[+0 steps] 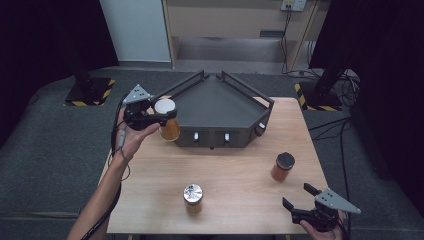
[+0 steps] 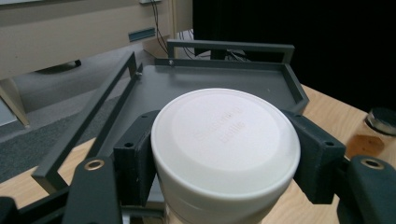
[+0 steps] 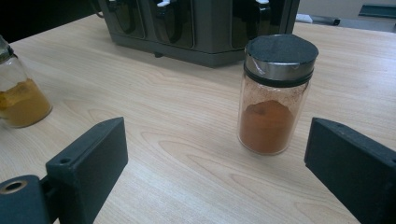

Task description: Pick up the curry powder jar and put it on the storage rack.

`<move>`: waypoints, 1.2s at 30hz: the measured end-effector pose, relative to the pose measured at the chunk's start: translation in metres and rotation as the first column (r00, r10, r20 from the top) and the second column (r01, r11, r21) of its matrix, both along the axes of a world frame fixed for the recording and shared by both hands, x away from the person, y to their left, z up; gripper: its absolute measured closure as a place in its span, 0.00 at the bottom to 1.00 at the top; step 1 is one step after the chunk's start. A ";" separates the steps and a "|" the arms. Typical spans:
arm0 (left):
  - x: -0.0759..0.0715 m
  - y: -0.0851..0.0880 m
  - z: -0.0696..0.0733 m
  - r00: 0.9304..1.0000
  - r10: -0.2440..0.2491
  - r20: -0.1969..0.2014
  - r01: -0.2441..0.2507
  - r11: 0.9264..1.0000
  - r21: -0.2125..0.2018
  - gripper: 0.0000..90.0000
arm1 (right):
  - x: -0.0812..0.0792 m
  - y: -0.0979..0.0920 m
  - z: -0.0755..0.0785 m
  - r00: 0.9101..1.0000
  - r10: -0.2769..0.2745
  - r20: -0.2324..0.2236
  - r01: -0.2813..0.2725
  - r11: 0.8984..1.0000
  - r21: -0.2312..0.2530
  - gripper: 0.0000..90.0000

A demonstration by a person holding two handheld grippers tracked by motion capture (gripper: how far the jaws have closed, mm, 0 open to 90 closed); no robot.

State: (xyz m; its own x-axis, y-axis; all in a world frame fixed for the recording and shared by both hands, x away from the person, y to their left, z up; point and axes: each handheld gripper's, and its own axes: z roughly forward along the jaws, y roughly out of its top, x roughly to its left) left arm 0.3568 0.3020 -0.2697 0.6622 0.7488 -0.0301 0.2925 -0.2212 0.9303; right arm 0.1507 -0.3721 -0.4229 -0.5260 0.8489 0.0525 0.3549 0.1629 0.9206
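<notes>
Jar w/ white lid (image 1: 167,120) sits clamped in my left gripper (image 1: 159,118), jaws pinching it just under the lid, jar upright, held off the table (image 1: 230,175) at the left near corner of the grey tray (image 1: 220,100). Tray floor lies to the right & far of the jar, so I'd judge next move is up over the rail, then in. Right gripper (image 1: 298,196) rests wide, nothing in it; black-lid jar (image 1: 283,166) stands just beyond it.

Wooden table (image 1: 240,165), black-lidded jar of reddish powder (image 1: 283,166) at right, silver-lidded jar of yellow powder (image 1: 193,198) near the front edge, grey carpeted floor (image 1: 45,150)
</notes>
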 end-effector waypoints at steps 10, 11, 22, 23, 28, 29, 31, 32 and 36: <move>0.023 -0.013 0.012 0.999 0.031 0.012 -0.031 0.999 0.008 0.37 | 0.000 0.000 0.000 1.000 0.002 -0.002 -0.002 1.000 0.001 0.07; 0.025 -0.015 0.013 0.999 0.038 0.011 -0.038 0.999 0.010 0.37 | 0.000 0.000 0.000 1.000 0.002 -0.002 -0.002 1.000 0.001 0.07; 0.051 -0.028 0.013 0.997 0.070 0.011 -0.070 0.998 -0.003 0.37 | 0.001 -0.002 0.000 1.000 0.005 -0.004 -0.005 1.000 0.006 0.07; 0.053 -0.029 0.013 0.997 0.075 0.010 -0.075 0.997 -0.002 0.37 | 0.001 -0.002 0.000 1.000 0.005 -0.005 -0.005 1.000 0.007 0.07; 0.064 -0.033 0.010 0.995 0.101 -0.002 -0.101 0.995 -0.016 0.37 | 0.001 -0.002 -0.001 1.000 0.003 -0.005 -0.003 1.000 0.009 0.07; 0.065 -0.034 0.009 0.994 0.108 -0.003 -0.108 0.994 -0.021 0.37 | 0.001 -0.002 -0.001 1.000 0.003 -0.005 -0.003 1.000 0.009 0.07; 0.068 -0.037 0.006 0.992 0.125 -0.002 -0.125 0.992 -0.026 0.37 | 0.001 -0.002 -0.001 1.000 0.004 -0.005 -0.004 1.000 0.010 0.07; 0.069 -0.038 0.005 0.992 0.130 0.000 -0.130 0.991 -0.027 0.37 | 0.001 -0.002 -0.001 1.000 0.004 -0.005 -0.004 1.000 0.011 0.07; 0.073 -0.043 0.001 0.989 0.148 0.002 -0.148 0.989 -0.019 0.37 | 0.001 -0.003 -0.001 1.000 0.004 -0.005 -0.004 1.000 0.012 0.07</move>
